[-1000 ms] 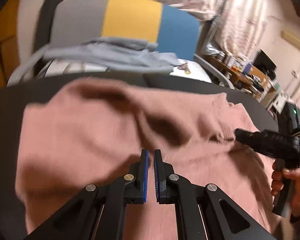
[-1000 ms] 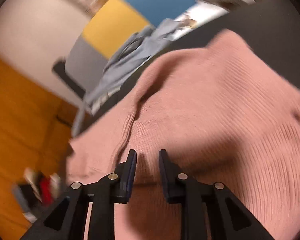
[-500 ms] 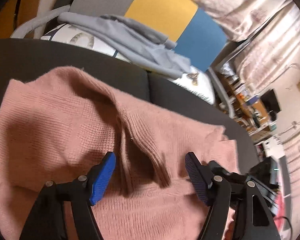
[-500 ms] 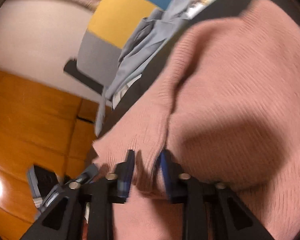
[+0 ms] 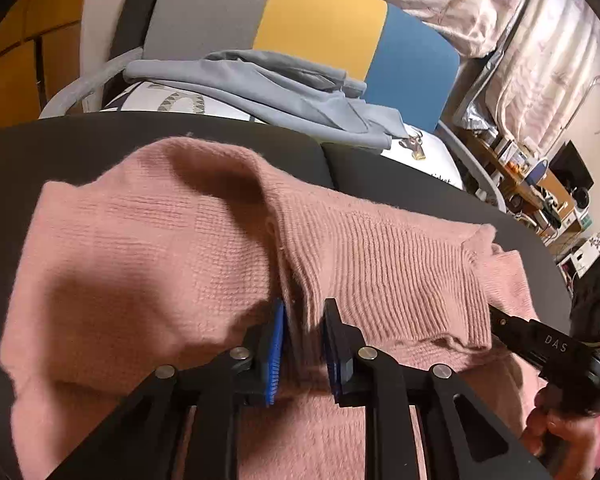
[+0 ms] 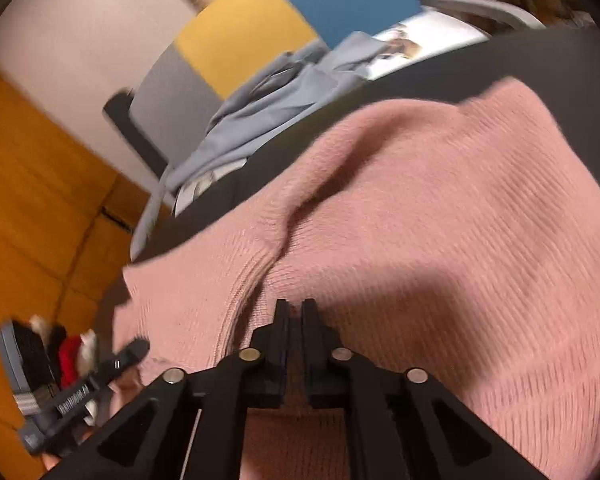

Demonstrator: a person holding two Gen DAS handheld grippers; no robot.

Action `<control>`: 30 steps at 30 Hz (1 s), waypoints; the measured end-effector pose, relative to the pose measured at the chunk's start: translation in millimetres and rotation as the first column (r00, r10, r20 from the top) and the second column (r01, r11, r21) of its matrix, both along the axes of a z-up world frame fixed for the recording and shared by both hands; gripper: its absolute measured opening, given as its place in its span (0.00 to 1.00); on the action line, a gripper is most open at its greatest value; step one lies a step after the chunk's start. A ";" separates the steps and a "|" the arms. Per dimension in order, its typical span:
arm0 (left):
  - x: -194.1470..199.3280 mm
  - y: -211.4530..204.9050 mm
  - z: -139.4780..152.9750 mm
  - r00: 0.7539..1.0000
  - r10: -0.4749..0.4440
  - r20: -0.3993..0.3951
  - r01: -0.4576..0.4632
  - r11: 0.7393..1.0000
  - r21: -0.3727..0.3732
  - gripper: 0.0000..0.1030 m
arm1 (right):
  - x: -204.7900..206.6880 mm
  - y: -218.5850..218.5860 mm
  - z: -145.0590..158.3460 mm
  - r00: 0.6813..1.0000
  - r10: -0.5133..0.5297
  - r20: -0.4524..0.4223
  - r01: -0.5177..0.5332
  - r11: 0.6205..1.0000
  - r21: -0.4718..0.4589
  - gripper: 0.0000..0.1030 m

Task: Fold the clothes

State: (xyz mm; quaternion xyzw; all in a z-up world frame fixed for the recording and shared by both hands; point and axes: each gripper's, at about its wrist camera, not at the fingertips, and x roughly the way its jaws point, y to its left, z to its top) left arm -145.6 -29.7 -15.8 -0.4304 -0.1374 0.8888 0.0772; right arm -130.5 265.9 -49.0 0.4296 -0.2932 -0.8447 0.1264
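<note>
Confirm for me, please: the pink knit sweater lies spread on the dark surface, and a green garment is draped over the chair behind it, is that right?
Not quite: the garment draped over the chair is grey-blue, not green, as the left wrist view shows. The rest holds: the pink knit sweater lies spread on the dark surface.

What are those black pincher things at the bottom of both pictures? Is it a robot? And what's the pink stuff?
No robot: a person holds a black gripper, like tongs, in each hand. Each has a camera looking forward along it, so one picture comes from the left gripper, the other from the right gripper. The pink stuff is a knitted pink sweater on a dark surface, being folded. The left jaws are closing on a fold of it; the right jaws, opening slightly, have some between them.
</note>
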 end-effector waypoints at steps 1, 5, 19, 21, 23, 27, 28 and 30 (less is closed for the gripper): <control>5.5 -5.8 3.6 1.000 0.022 -0.019 -0.022 1.000 -0.005 0.25 | 4.4 3.7 4.5 1.000 -0.025 -0.015 0.024 1.000 -0.011 0.20; 13.7 -6.7 24.4 0.982 0.114 -0.149 -0.129 0.987 -0.095 0.35 | 2.3 -13.6 29.6 0.994 0.025 -0.106 -0.018 0.998 0.060 0.22; -29.9 -3.3 -21.3 0.992 0.117 -0.052 -0.124 0.982 -0.142 1.00 | -29.5 -73.0 16.3 0.974 0.221 -0.050 -0.173 0.865 0.470 0.18; -28.1 -2.7 -20.6 0.991 0.115 -0.063 -0.123 0.982 -0.146 1.00 | -28.4 -69.0 19.6 0.970 0.237 -0.045 -0.192 0.869 0.456 0.18; -27.2 -0.2 -20.1 0.991 0.112 -0.071 -0.122 0.979 -0.161 1.00 | -26.4 -60.6 28.9 0.972 0.228 -0.062 -0.181 0.889 0.420 0.18; -23.5 0.3 -20.8 0.991 0.111 -0.079 -0.123 0.979 -0.165 1.00 | -32.6 -39.5 53.5 0.979 0.137 -0.152 -0.078 0.936 0.343 0.22; -22.6 0.1 -21.1 0.990 0.112 -0.081 -0.124 0.979 -0.164 1.00 | -41.1 -40.8 53.4 0.983 0.130 -0.133 -0.072 0.926 0.371 0.22; -23.1 1.9 -21.5 0.990 0.112 -0.085 -0.125 0.978 -0.169 1.00 | -61.2 -43.7 44.9 0.985 0.144 -0.090 -0.095 0.907 0.409 0.22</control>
